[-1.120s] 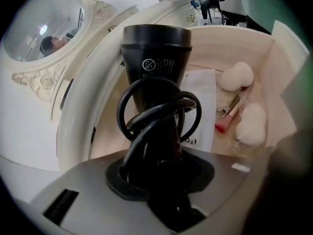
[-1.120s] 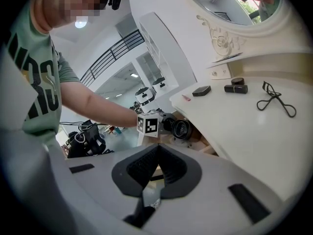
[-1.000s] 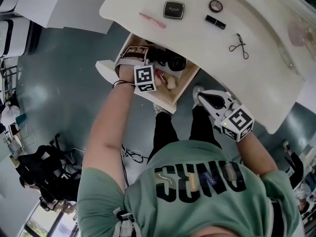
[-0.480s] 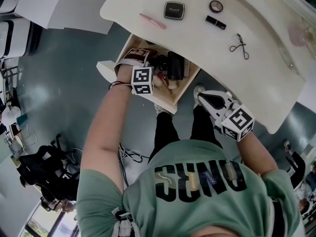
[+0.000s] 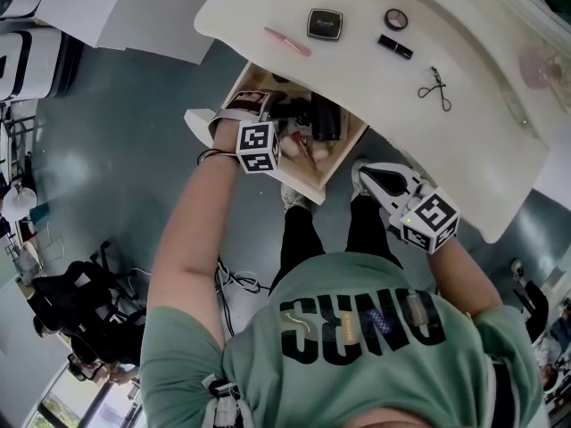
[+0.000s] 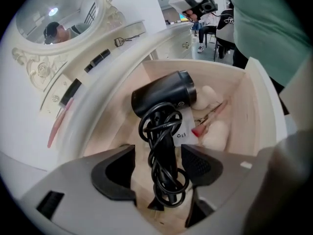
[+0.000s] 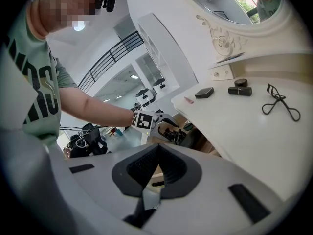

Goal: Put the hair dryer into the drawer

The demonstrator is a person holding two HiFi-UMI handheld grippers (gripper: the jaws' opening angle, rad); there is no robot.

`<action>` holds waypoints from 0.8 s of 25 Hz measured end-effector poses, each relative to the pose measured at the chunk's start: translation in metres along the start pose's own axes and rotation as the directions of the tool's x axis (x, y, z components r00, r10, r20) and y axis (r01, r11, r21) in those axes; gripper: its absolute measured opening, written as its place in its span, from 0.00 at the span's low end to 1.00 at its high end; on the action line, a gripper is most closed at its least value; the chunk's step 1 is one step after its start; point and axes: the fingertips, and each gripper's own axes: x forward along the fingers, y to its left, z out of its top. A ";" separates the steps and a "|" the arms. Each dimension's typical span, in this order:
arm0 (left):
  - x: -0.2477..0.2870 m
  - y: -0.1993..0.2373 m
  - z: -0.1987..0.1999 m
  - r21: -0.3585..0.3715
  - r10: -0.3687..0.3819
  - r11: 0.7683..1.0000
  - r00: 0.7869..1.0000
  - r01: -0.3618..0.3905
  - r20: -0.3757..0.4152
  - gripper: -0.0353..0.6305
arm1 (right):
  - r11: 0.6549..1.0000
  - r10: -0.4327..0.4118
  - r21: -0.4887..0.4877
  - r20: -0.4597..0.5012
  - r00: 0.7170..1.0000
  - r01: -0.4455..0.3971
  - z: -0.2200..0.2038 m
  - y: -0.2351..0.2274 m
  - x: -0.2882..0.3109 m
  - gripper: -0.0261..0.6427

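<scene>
The black hair dryer (image 6: pixel 164 99) lies in the open wooden drawer (image 6: pixel 254 106), its cord coiled round the handle. My left gripper (image 6: pixel 156 168) hangs over it with the jaws opening. The handle and cord lie between the pads (image 6: pixel 200 164), which do not touch them. From the head view the hair dryer (image 5: pixel 323 119) rests in the drawer (image 5: pixel 308 181) under the dressing table, with the left gripper (image 5: pixel 250 114) at the drawer's left end. My right gripper (image 5: pixel 366 175) is held to the drawer's right, shut on nothing, and its pads meet (image 7: pixel 158 146).
The drawer also holds pale items and a red-tipped stick (image 6: pixel 208 119). On the white dressing table (image 5: pixel 464 150) lie a black compact (image 5: pixel 325 24), a pink stick (image 5: pixel 287 41), a lipstick (image 5: pixel 393 46) and an eyelash curler (image 5: pixel 435 86). The person's legs stand beside the drawer.
The left jaws have opened and let go of the hair dryer, which now rests in the drawer. The left gripper has drawn back a little. The right gripper has kept still.
</scene>
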 end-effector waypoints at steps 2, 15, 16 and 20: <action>-0.011 0.000 -0.001 -0.008 0.003 1.000 1.000 -0.003 0.005 0.48 | 1.000 0.001 -0.003 0.004 1.000 -0.001 0.007 0.005 -0.001 0.03; -0.168 0.035 0.024 -0.444 0.248 0.889 0.934 -0.115 0.256 0.48 | 0.998 -0.019 -0.057 0.073 0.997 0.023 0.094 0.038 -0.020 0.03; -0.184 0.036 0.028 -0.480 0.276 0.869 0.920 -0.115 0.279 0.48 | 0.998 -0.019 -0.062 0.079 0.997 0.024 0.103 0.041 -0.022 0.03; -0.252 0.040 0.042 -0.615 0.389 0.783 0.844 -0.092 0.370 0.46 | 0.995 -0.018 -0.092 0.111 0.994 0.028 0.140 0.056 -0.031 0.03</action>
